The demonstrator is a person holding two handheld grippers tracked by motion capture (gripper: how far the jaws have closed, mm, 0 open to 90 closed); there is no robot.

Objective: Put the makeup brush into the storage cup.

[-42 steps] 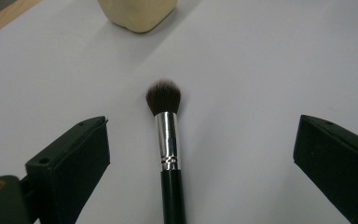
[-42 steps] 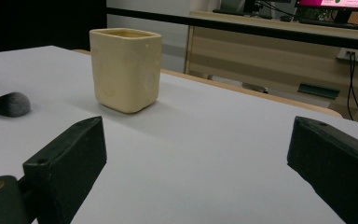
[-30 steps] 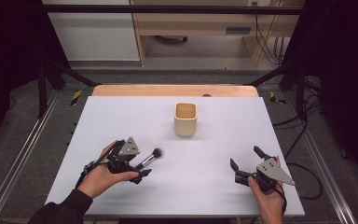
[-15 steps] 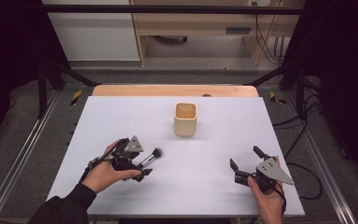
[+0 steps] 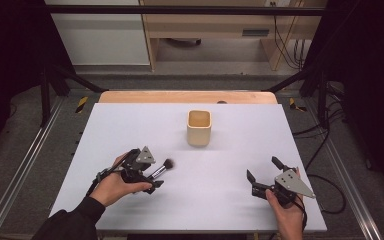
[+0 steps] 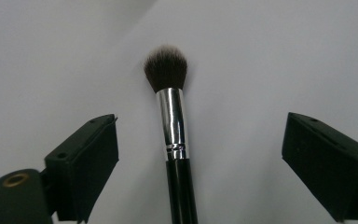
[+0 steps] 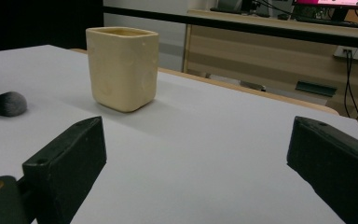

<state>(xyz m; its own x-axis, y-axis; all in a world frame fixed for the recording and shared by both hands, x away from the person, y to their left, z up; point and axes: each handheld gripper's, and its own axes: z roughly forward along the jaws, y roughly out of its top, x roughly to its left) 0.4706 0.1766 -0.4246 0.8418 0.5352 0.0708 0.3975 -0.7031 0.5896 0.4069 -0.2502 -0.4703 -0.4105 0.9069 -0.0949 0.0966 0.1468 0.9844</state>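
Observation:
A makeup brush [image 5: 161,169] with a black handle, silver ferrule and dark bristles lies flat on the white table [image 5: 230,150]. In the left gripper view the brush [image 6: 173,135] runs up between my left gripper's [image 6: 200,140] jaws. The jaws have just been closing, but a clear gap remains on each side of the handle. In the high view my left gripper [image 5: 152,175] sits at the front left over the handle. At the front right, my right gripper [image 5: 263,169] rests open, with nothing between its jaws [image 7: 198,140]. A cream square cup [image 5: 199,128] stands upright mid-table.
From the right gripper the cup [image 7: 122,67] stands ahead to the left, with the brush head [image 7: 7,103] at the far left. A wooden strip [image 5: 180,96] borders the table's far edge. Metal rails [image 5: 25,165] run along both sides, and cables [image 5: 325,145] trail on the right.
My left gripper has edged slightly right, further over the brush handle. The brush, the cup and the right gripper have stayed where they were.

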